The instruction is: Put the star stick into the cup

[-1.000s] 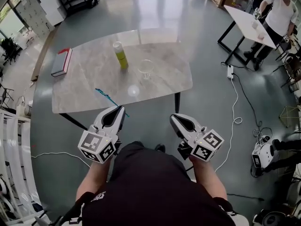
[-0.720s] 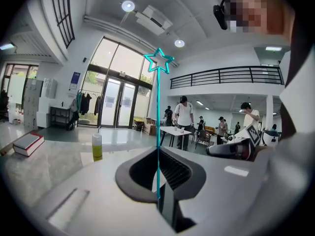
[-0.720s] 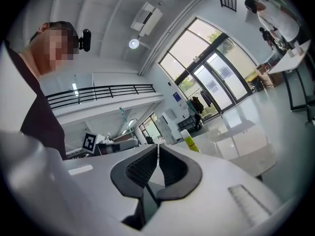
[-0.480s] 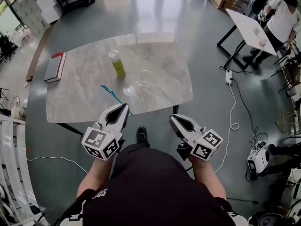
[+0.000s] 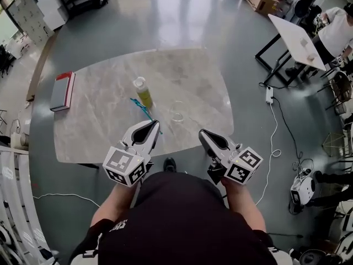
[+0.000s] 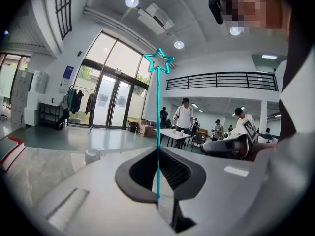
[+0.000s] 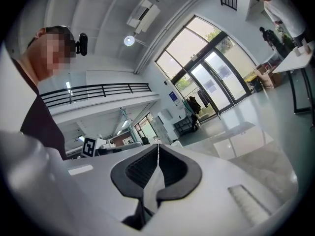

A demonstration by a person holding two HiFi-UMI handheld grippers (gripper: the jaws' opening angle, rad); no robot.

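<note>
The star stick [image 6: 158, 127] is a thin teal rod topped by an outlined star [image 6: 158, 61]. It stands up between the jaws of my left gripper [image 6: 158, 151], which is shut on it. In the head view the star stick [image 5: 142, 108] slants up and left from the left gripper [image 5: 153, 127], its tip close to a yellow-green bottle [image 5: 143, 91]. The cup [image 5: 177, 111] is a clear glass on the marble table [image 5: 99, 131], just ahead of both grippers. My right gripper [image 5: 205, 134] is at the table's near edge, shut with nothing in it [image 7: 158, 149].
A red and grey book [image 5: 62, 90] lies at the table's left end. A white table [image 5: 295, 32] with people around it stands at the far right. A cable [image 5: 274, 120] trails on the floor to the right.
Both grippers have come forward from in front of the table to over its near edge. The stick, still held in the left gripper, now reaches next to the bottle and cup.
</note>
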